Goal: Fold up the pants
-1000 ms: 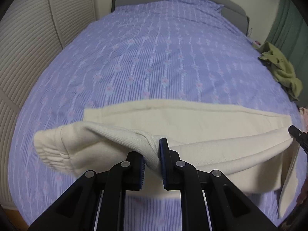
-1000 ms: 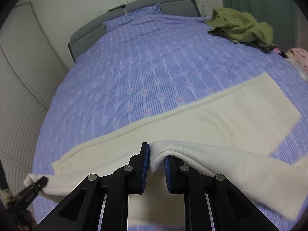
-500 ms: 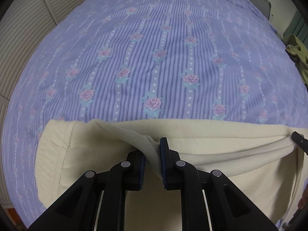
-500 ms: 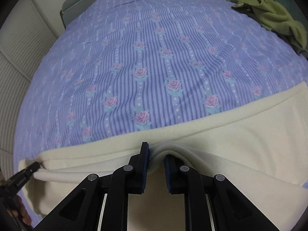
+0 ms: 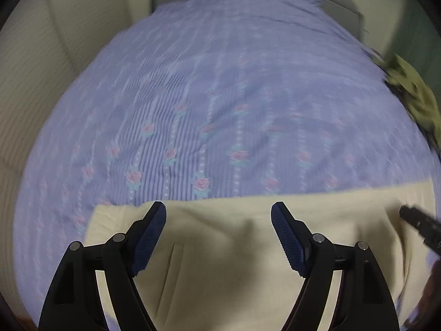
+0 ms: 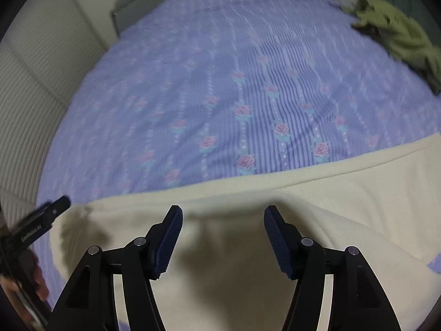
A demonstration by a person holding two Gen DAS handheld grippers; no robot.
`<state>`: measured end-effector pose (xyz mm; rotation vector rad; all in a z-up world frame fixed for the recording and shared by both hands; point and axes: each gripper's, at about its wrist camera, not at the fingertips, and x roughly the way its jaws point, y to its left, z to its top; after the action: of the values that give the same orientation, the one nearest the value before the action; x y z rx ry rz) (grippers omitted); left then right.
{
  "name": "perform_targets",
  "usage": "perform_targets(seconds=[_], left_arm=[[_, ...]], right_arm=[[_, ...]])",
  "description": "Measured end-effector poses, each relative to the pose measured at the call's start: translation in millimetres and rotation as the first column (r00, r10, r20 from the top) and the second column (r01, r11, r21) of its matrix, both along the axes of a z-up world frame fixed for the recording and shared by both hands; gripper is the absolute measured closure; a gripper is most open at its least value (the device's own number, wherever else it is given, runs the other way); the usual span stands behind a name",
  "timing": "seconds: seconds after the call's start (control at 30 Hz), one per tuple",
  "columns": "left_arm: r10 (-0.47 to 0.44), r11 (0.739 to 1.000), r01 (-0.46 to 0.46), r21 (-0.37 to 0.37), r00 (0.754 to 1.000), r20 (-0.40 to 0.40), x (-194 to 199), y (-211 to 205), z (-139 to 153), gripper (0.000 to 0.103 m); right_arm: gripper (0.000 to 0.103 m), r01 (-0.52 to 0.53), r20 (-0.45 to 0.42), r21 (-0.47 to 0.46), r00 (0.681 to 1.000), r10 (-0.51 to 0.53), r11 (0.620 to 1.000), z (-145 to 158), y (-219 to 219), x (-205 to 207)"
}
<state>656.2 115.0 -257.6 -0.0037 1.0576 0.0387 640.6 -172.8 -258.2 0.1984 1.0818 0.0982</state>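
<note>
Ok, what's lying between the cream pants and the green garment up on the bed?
Only bare floral bedspread between the cream pants and the green garment, clearest in the right wrist view.

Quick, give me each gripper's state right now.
Left gripper: jaws opening, nothing pinched; the cream pants lie flat beneath it.
Right gripper: jaws opening, nothing held; it hangs over the same pants.

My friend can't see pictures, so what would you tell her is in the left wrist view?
The left gripper is opening its jaws above cream pants lying folded on a bed with a purple flowered cover, nothing between the pads. A green cloth lies at the right edge, and the right gripper pokes in below it.
</note>
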Motion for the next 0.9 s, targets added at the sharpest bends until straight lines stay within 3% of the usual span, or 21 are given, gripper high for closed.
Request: perform_targets(seconds=[0.17,0.27,0.5,0.6,0.7,0.9], left_arm=[[-0.190,0.981,0.186,0.062,0.979,0.068,-61,-38,43,0.022],[-0.310,0.950,0.305,0.061,0.946,0.091,-105,-70,62,0.022],[-0.443,0.896,0.442,0.032,0.894,0.072,-187,-155,80,0.022],[-0.442,0.897,0.443,-0.005,0.895,0.060,-215,-191,84,0.019],[-0.405,0.912,0.407,-0.053,0.914,0.039,-239,-228,76,0.015],[-0.303,0.953,0.302,-0.032,0.952,-0.043,-280,-302,43,0.015]], right_arm=[[0.040,-0.037,0.091,-0.093,0.995,0.045,0.995,48,2,-69],[0.040,-0.020,0.103,-0.148,0.994,0.036,0.989,71,-11,-112],[0.040,0.064,0.073,-0.194,0.996,-0.050,0.979,90,-67,-208],[0.040,0.066,0.044,-0.202,0.997,-0.058,0.977,88,-96,-241],[0.040,0.038,0.015,-0.205,0.999,-0.035,0.978,78,-118,-261],[0.040,-0.095,-0.056,-0.191,0.995,0.086,0.977,41,-187,-283]])
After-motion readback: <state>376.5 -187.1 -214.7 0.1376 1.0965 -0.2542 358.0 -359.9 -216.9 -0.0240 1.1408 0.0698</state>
